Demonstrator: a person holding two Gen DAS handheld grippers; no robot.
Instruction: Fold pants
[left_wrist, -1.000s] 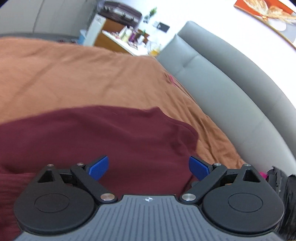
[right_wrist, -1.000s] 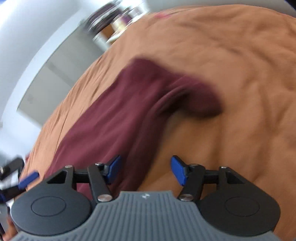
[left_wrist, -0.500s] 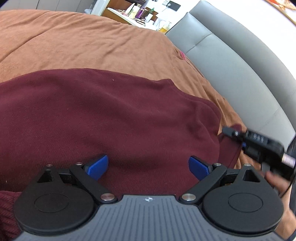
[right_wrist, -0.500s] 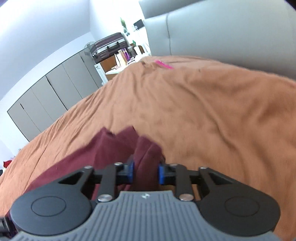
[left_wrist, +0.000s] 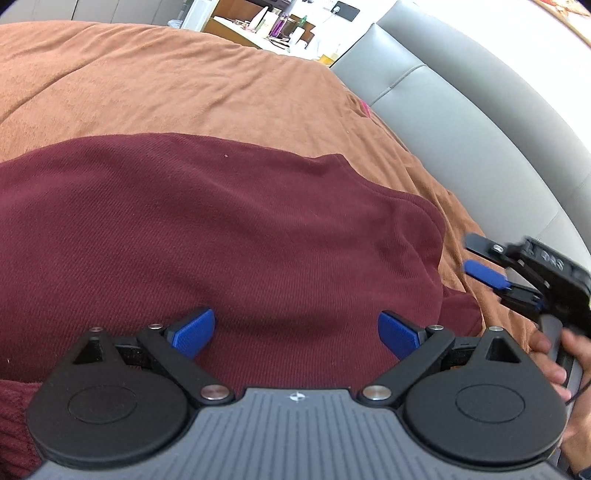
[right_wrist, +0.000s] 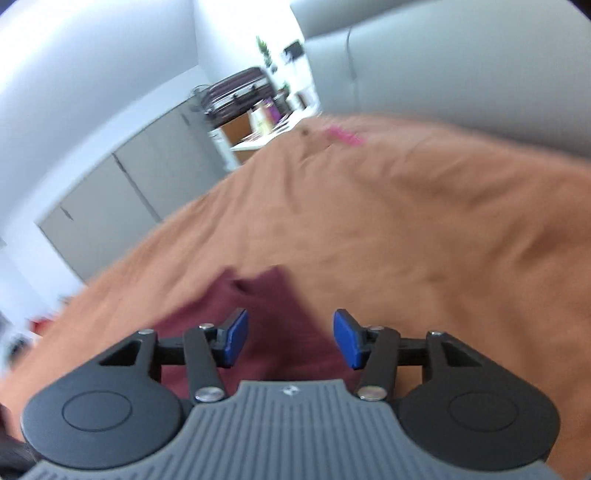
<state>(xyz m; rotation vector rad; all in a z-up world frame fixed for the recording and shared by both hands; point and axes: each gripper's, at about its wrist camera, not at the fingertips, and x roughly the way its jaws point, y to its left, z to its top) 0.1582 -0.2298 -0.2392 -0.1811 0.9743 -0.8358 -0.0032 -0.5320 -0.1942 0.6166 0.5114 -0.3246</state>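
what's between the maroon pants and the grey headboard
Only a strip of the orange blanket separates the pants from the headboard, in the left wrist view.

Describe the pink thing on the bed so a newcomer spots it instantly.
Start at the grey padded headboard, then drop to the brown bedspread along its base. The small pink scrap lies there at the far edge, well beyond the maroon pants; it is the only bright pink there.

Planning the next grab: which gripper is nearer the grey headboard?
Right. The right gripper is off the pants, over the blanket beside the grey headboard. The left gripper hovers over the pants, farther away.
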